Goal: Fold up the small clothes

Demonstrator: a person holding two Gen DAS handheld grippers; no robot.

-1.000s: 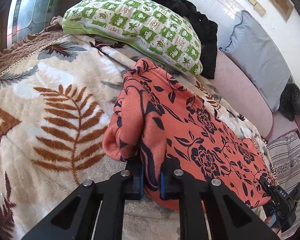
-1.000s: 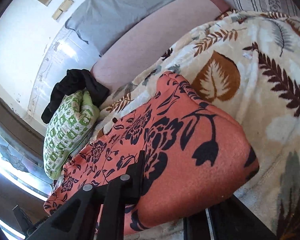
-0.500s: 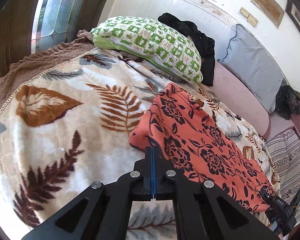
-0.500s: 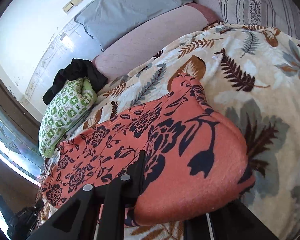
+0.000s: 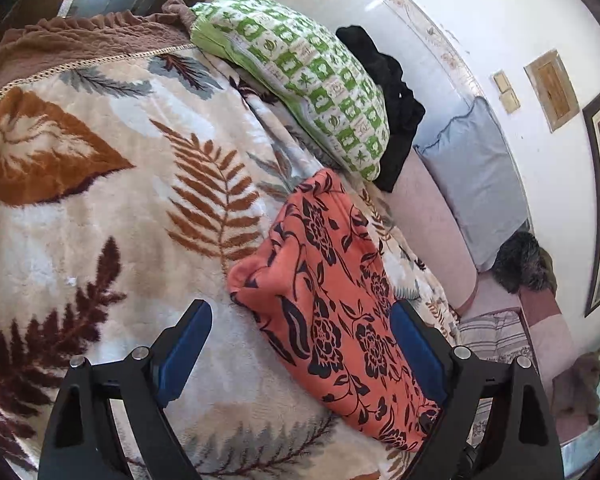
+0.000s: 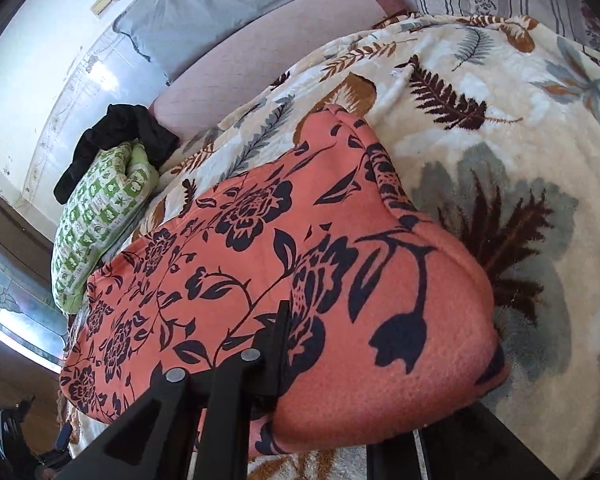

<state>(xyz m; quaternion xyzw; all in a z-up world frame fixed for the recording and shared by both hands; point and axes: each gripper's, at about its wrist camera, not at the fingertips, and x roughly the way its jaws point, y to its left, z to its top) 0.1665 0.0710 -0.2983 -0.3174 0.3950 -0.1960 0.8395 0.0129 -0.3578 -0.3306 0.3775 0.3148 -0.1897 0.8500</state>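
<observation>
pillow point(image 5: 300, 92) and black cloth point(image 5: 384, 92) lie behind orange garment point(image 5: 332, 300).

Orange garment point(image 5: 332, 300): soft fleece-like cloth, matt, finely napped, printed with dark flowers.
Blanket point(image 5: 100, 220): thick plush cloth, fuzzy pile, matt, leaf print.
Brown cover point(image 5: 80, 40): crinkled, textured cloth with a corded trim along its edge.
Green pillow point(image 5: 300, 80): smooth woven cloth, matt, checked print.
Black clothing point(image 5: 388, 80): limp dark cloth, matt.
Grey cushion point(image 5: 476, 168): smooth plain cloth.
Left gripper point(image 5: 300, 356): matt black plastic arms, blue pads point(image 5: 184, 348), shiny metal screw heads.
Right gripper point(image 6: 340, 392): matt black plastic, bright metal screws.
Wall point(image 5: 480, 20): smooth painted surface, slightly glossy lower down.
</observation>
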